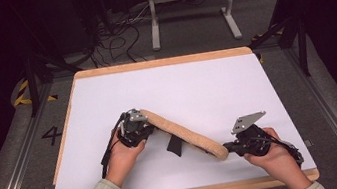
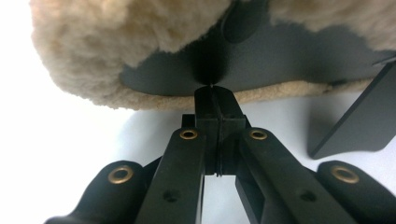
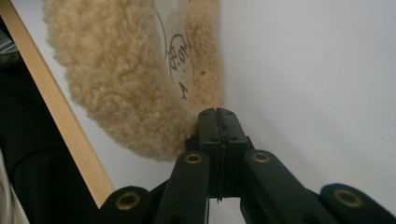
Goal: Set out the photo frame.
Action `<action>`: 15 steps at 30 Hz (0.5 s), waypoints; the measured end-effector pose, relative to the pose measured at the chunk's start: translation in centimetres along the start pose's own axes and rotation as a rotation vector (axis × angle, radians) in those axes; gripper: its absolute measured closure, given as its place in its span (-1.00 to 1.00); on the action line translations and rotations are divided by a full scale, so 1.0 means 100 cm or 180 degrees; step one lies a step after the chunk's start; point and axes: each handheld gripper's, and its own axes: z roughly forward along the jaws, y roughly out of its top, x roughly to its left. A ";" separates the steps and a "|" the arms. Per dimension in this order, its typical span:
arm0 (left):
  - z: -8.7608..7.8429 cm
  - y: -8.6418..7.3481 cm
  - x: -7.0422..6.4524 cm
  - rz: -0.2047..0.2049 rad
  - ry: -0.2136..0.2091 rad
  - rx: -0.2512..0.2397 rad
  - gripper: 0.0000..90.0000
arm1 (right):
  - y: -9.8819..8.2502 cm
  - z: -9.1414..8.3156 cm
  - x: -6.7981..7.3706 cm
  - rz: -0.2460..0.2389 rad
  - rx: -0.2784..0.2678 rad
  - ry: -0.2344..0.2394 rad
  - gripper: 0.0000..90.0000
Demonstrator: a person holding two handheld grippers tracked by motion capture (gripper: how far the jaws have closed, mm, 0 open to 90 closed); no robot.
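Note:
A long tan fleece pad (image 1: 182,133) with a black underside hangs in a raised span between my two grippers over the white table (image 1: 180,82). My left gripper (image 1: 146,123) is shut on its left end. In the left gripper view the jaws (image 2: 212,88) pinch the thin black backing just under the fleece (image 2: 116,42). My right gripper (image 1: 227,147) is shut on the right end. In the right gripper view its tips (image 3: 216,111) meet at the rim of the fleece (image 3: 116,70), beside a handwritten mark. A black flap (image 1: 175,145) hangs beneath the pad.
The table's wooden edge (image 3: 56,107) runs close to the right gripper, near the front. White surface lies open behind and to both sides. A grey metal stand (image 1: 192,10) and cables sit on the floor beyond the table.

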 end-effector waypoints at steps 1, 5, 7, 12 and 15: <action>0.000 -0.001 0.001 -0.0003 0.0016 0.0002 1.00 | 0.000 0.000 0.000 0.0002 0.0000 0.0002 1.00; -0.009 -0.004 -0.001 -0.0023 -0.0094 -0.0027 1.00 | -0.001 0.000 -0.003 0.0023 -0.0025 -0.0013 1.00; -0.012 -0.007 -0.007 0.0024 -0.0162 -0.0019 1.00 | -0.001 -0.002 -0.004 0.0043 -0.0047 -0.0037 1.00; -0.018 -0.011 -0.025 0.0164 -0.0336 -0.0007 1.00 | -0.001 -0.005 -0.006 0.0069 -0.0090 -0.0080 1.00; -0.021 -0.011 -0.039 0.0244 -0.0459 -0.0030 1.00 | -0.001 -0.006 -0.007 0.0084 -0.0102 -0.0102 1.00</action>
